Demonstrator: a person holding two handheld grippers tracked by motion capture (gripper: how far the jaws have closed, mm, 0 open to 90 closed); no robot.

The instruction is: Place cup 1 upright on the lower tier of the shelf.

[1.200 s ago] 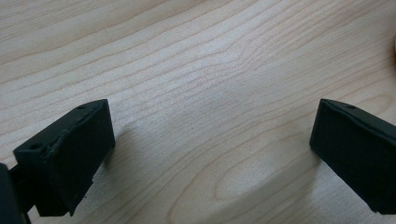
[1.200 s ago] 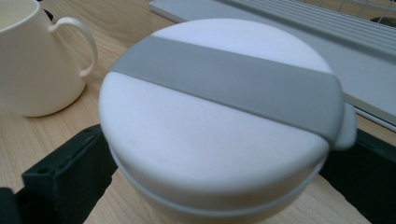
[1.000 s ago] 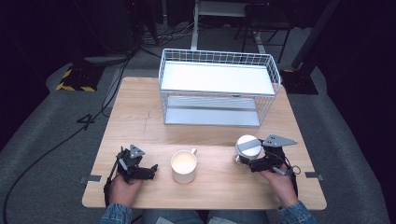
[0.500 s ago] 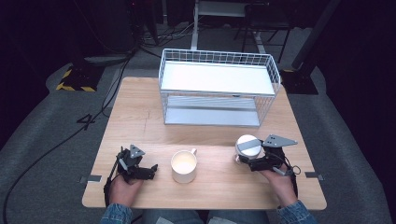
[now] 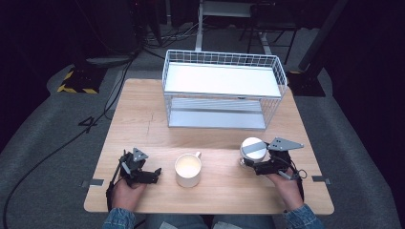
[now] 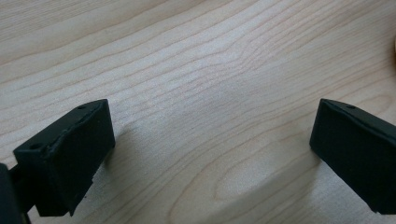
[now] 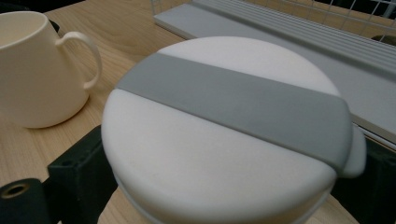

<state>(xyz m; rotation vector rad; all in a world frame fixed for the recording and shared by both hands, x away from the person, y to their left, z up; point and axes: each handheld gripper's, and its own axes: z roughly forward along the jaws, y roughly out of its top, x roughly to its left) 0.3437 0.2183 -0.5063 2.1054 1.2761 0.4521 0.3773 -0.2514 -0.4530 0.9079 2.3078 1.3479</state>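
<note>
No brand, label or writing could be read on anything. Taking the cream mug [image 5: 188, 170] as landmark, it stood upright near the front edge of the wooden desk [image 5: 143, 124], its handle turned away from the person.

To the mug's left, the left tongs [image 5: 154, 174] lay low on the desk in the person's left hand [image 5: 125, 191], pointing toward the mug and stopping a little short of it. In the left gripper view the 2 black jaws stood spread wide with only bare wood grain between them.

To the mug's right, the right tongs [image 5: 248, 164] were held in the right hand [image 5: 285, 183], the forearm coming in from the desk's near edge. They pinched a round white container with a grey band across its lid [image 7: 229, 135]; in the right gripper view 1 jaw sat against each side of it, below the lid. The container stood on the desk, well apart from the mug.

Behind the mug, toward the far side of the desk, stood a white wire rack [image 5: 224, 90] with 2 shelves.

Against the pictures from 1 second and half a second before, nothing had moved: both hands, both tongs, mug and container kept their places.
</note>
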